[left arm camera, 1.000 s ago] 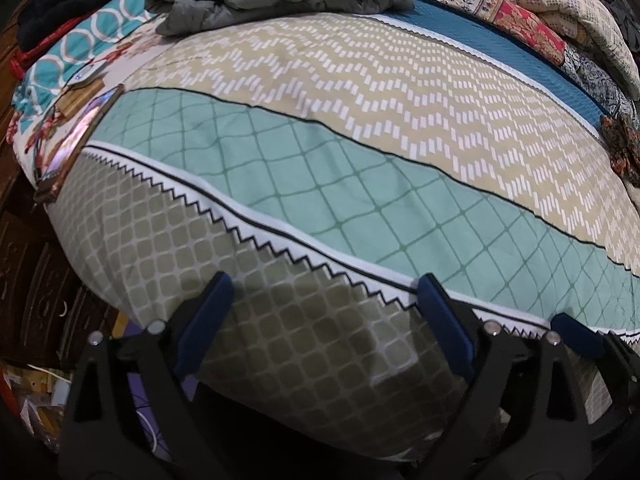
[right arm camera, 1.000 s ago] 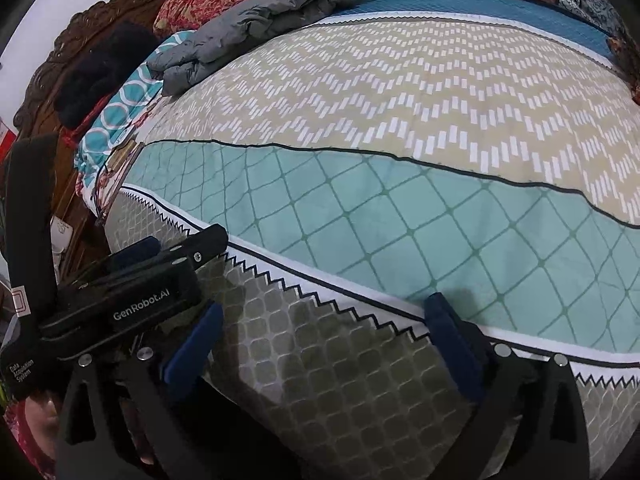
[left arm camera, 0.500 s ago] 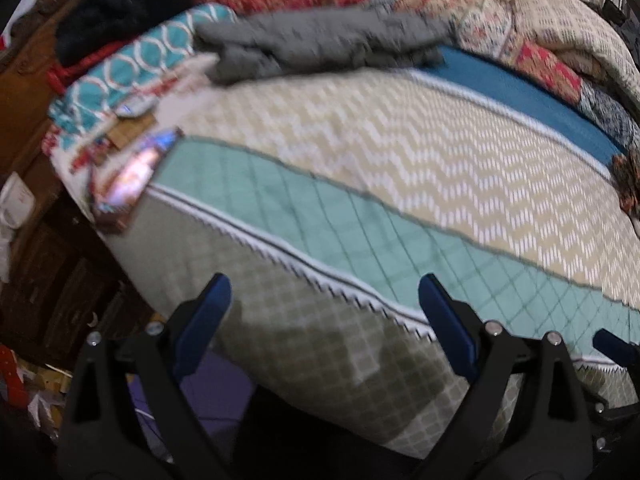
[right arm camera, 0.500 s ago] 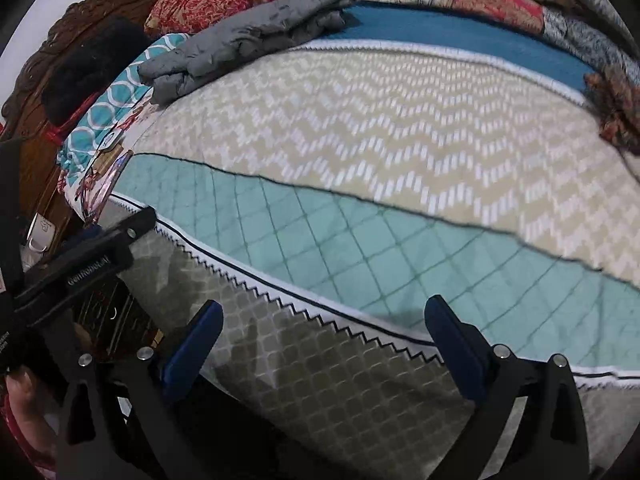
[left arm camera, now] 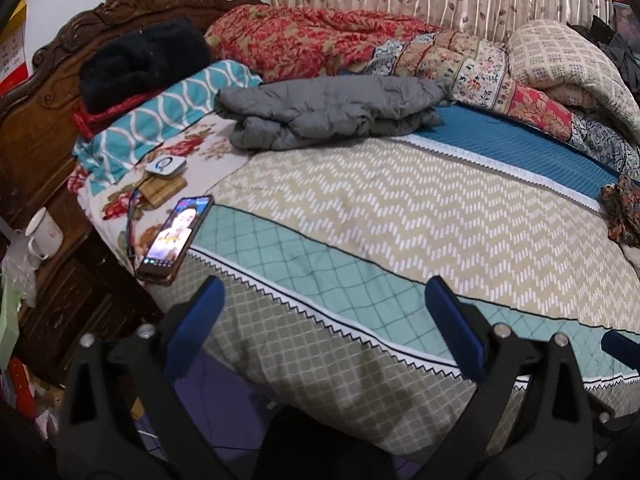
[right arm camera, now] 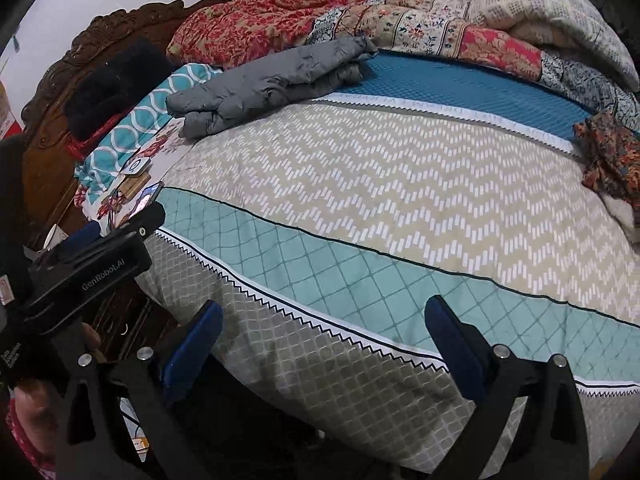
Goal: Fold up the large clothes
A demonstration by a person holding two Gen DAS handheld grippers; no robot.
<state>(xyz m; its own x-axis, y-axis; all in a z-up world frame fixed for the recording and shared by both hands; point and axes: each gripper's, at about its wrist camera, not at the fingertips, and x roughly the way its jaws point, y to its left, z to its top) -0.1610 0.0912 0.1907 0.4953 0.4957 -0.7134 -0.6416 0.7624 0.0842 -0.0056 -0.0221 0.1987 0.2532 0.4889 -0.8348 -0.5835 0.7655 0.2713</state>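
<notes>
- Now I see one grey jacket (left arm camera: 332,110), already folded and puffy, lying at the far side of the bed (left arm camera: 400,216) near the pillows.
- My left claw (left arm camera: 324,320) and right claw (right arm camera: 324,328), two in total, are spread wide and grip nothing.
- One phone (left arm camera: 176,236) lies at the bed edge.

We see both views sharp and evenly lit by soft indoor light, perhaps from overhead. Fisheye bending curves the bed (left arm camera: 400,208) toward dark vignetted corners, and faint shadows lie on its near edge.
</notes>
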